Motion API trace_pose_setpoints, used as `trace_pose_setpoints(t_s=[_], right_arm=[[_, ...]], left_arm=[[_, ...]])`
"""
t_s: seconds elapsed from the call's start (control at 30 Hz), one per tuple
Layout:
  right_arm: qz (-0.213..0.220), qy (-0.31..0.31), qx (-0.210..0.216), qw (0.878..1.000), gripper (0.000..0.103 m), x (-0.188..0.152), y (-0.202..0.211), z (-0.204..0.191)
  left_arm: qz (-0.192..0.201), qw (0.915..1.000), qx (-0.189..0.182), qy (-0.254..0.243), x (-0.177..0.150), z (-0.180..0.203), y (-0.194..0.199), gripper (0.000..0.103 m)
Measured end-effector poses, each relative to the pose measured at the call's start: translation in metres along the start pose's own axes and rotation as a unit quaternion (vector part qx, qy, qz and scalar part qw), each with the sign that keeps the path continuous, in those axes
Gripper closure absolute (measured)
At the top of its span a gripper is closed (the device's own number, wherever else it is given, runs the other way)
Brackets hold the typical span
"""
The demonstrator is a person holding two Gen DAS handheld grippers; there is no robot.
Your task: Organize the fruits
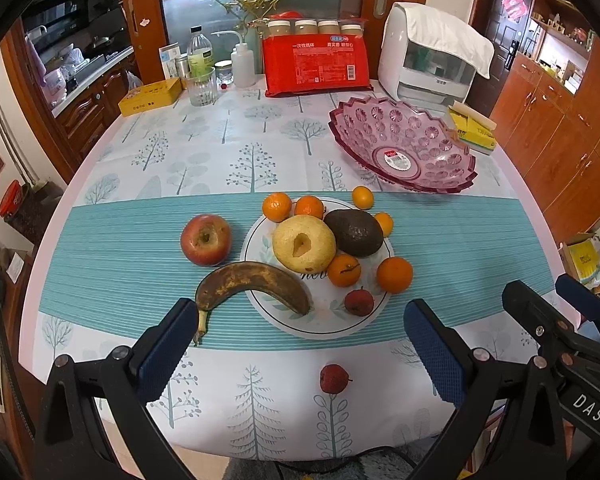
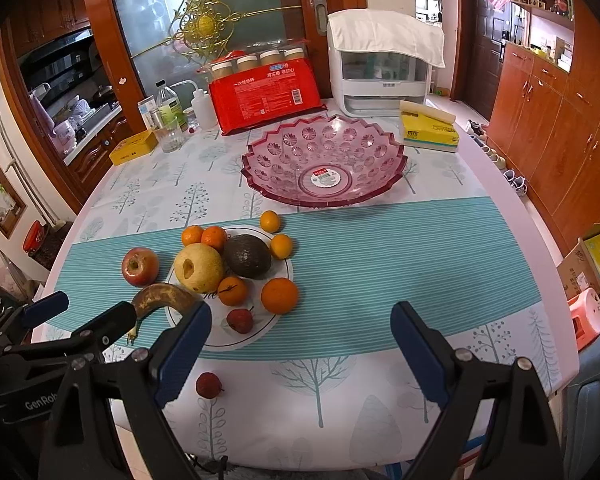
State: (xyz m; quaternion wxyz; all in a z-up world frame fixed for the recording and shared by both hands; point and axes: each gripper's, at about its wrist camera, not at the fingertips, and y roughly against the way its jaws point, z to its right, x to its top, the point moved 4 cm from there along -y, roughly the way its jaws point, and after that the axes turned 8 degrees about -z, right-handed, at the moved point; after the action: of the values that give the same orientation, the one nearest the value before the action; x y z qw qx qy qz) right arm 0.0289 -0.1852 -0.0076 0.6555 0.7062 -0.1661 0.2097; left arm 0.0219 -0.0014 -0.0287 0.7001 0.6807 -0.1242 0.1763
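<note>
A white plate [image 1: 328, 328] [image 2: 228, 340] holds a yellow pear [image 1: 303, 243] [image 2: 198, 267], a dark avocado [image 1: 354, 233] [image 2: 247, 256], several small oranges [image 1: 394, 275] [image 2: 279, 295] and a small red fruit [image 1: 359, 302] [image 2: 240, 320]. A brown banana [image 1: 256, 282] [image 2: 162, 298] lies half on it. A red apple [image 1: 206, 239] [image 2: 140, 266] sits to its left. Another small red fruit [image 1: 333, 378] [image 2: 209, 385] lies near the front edge. An empty pink glass bowl [image 1: 404, 146] [image 2: 324, 160] stands behind. My left gripper [image 1: 296, 344] and right gripper [image 2: 300, 348] hover open, holding nothing.
At the table's back stand a red package [image 1: 316, 66] [image 2: 260, 92], a white appliance [image 1: 432, 56] [image 2: 380, 64], a yellow box [image 1: 474, 130] [image 2: 430, 130], bottles, a glass [image 1: 201, 86] and a yellow tin [image 1: 150, 96]. Wooden cabinets [image 2: 548, 128] line the right side.
</note>
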Motion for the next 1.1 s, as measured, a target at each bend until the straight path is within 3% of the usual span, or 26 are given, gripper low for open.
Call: trace_pose_setpoints(t_s=[0.37,0.63,1.1], right_arm=[[0.008,0.006,0.007,1.0,0.011,0.0,0.002,-0.006],[0.004,0.015,0.017,1.0,0.011,0.007,-0.006,-0.019],[-0.016,0.038,0.025,0.999,0.011,0.033,-0.045,-0.039]], left_arm=[[-0.001,0.9999,-0.009,0.007,0.003,-0.008,0.002,0.001],[-0.013,0.9996,0.004,0.025,0.007,-0.031,-0.007,0.001],[-0.101,0.9948,0.013,-0.011,0.026,-0.038,-0.08,0.001]])
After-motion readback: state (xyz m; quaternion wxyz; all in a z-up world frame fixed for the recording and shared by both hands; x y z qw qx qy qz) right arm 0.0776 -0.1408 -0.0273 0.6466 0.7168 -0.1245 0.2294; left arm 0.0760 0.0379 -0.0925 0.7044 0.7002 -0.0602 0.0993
